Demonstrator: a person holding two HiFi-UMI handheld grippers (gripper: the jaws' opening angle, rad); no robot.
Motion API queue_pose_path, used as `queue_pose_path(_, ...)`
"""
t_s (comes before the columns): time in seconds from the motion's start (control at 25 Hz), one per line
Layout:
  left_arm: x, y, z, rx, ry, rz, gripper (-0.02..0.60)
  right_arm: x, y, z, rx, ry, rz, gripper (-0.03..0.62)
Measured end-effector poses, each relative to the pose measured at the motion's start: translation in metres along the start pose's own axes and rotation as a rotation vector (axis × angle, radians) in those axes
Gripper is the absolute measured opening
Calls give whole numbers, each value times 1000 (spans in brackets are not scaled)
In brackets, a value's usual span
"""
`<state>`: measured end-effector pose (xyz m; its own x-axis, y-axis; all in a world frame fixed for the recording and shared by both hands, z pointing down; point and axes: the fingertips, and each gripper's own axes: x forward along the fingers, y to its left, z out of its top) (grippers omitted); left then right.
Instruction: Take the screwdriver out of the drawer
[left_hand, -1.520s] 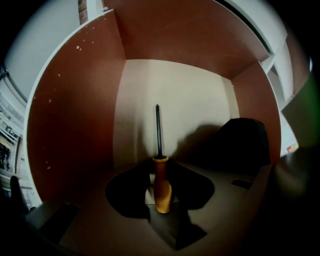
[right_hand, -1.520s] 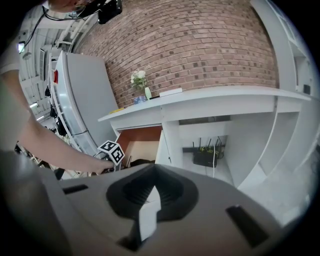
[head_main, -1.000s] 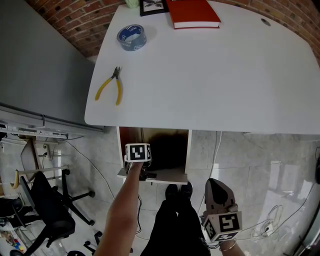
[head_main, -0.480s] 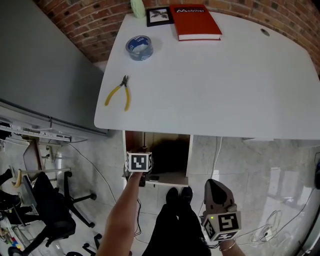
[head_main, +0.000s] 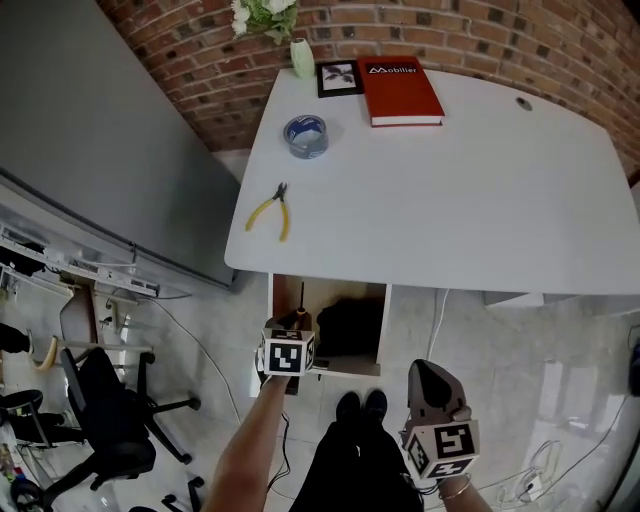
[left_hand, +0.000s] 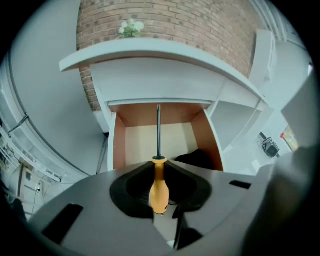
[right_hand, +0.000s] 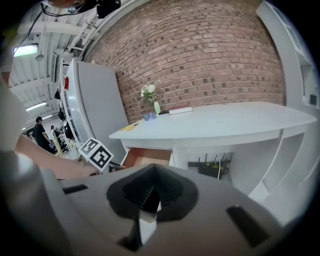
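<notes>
While the screwdriver is clamped in the left gripper, complete the withdrawal as a straight lift along the line of the shaft. The jaws close on the orange handle, just below the collar where the metal shaft begins. This hold looks secure, but it is on a rounded, tapering handle, so avoid any twist of the wrist that could let the handle pivot between the pads.

In the head view, the tool sits over the front left part of the open drawer, with the shaft overlying the drawer's interior. How far the tip stands above the drawer floor cannot be told. Bring the tip out past the front edge of the white desk before swinging the tool sideways. Steer clear of the dark object lying at the drawer's right.

The right gripper hangs low at the person's right side, jaws together with nothing between them. It takes no part in this step.

The screwdriver's long axis runs straight out along the gripper's own pointing line. The handle end lies nearest the person, and the tip points away, toward the drawer's back wall and the desk.
</notes>
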<state>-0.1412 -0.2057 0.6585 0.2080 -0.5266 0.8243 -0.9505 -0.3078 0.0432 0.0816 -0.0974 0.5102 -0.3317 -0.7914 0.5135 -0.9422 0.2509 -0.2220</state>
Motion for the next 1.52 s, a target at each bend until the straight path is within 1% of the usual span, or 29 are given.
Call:
queue_pose_path(0.28,-68,-14,40,20,-138,-8,60,-20,11,37,-33,-61,8,2)
queue_pose_path(0.6,-139,-33,70,78,-257,-25,60,-50,18,75,-47,-128,-10,2)
queue_pose_path(0.92,-204,-53,87,94,-362,-48,60,-82,15,101,-71,-181,-43,2)
queue_pose_path(1.0,-218,-58,90,108,-387,-53,60,-89,14,108,-74,-196,-50,2)
queue_pose_path(1.32,-271,-75,103,151,-491,-70,60,-112,20,127,-86,-231,-56,2)
queue_pose_path(1.52,-298,-84,114,160,-551,-88,60,-125,19,137,-85,-256,-70,2)
